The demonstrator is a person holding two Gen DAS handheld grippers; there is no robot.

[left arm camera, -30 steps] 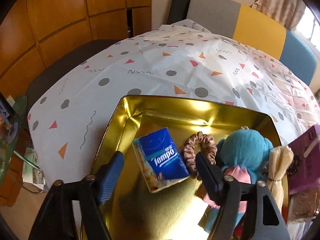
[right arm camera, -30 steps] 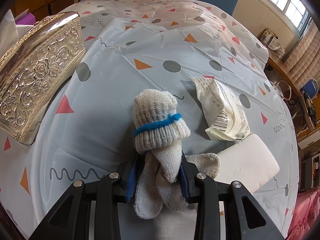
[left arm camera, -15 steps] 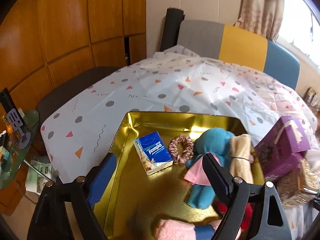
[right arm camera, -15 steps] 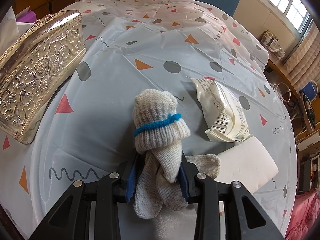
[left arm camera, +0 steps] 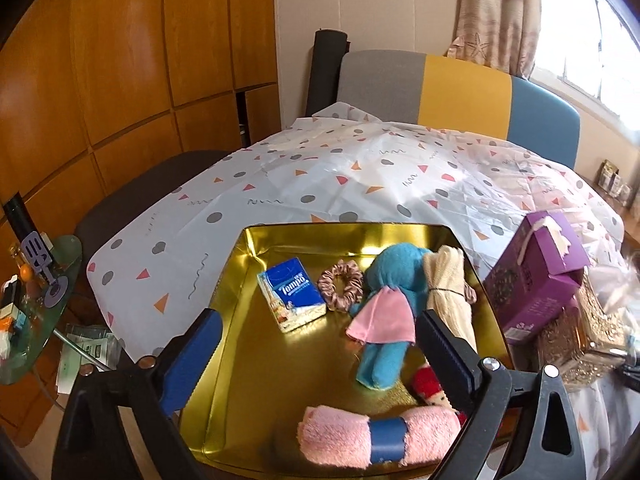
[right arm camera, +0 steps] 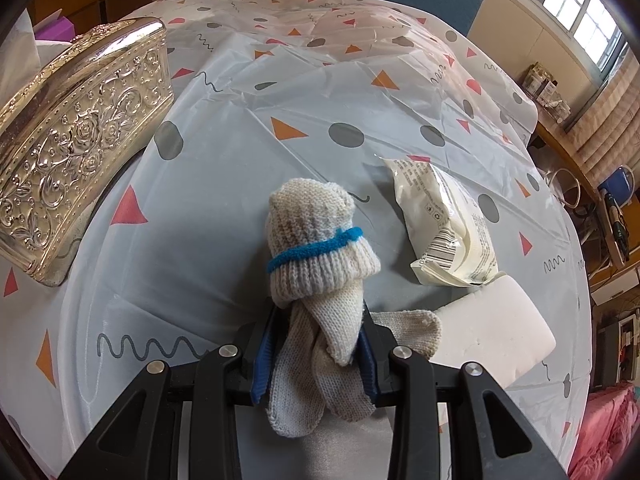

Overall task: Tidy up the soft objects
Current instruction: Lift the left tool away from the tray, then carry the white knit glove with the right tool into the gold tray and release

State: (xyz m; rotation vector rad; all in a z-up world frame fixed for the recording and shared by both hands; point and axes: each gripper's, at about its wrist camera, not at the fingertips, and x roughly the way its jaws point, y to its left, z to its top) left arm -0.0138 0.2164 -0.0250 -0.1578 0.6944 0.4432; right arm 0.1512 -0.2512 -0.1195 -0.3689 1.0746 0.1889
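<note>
Knitted grey-white gloves [right arm camera: 320,248] (rolled, blue-banded) sit clenched in the right gripper [right arm camera: 316,354], while the left gripper [left arm camera: 320,344] hangs released above the gold tray [left arm camera: 256,360].

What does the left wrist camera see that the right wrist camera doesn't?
Only the left view shows the gold tray with the tissue pack, scrunchie, blue plush toy and rolled pink towel in it, under the open left hand-held gripper. Only the right view shows the right hand-held gripper shut on knitted gloves, beside a white packet and a white block. Both show the patterned tablecloth, the ornate metallic box and the purple box.
</note>
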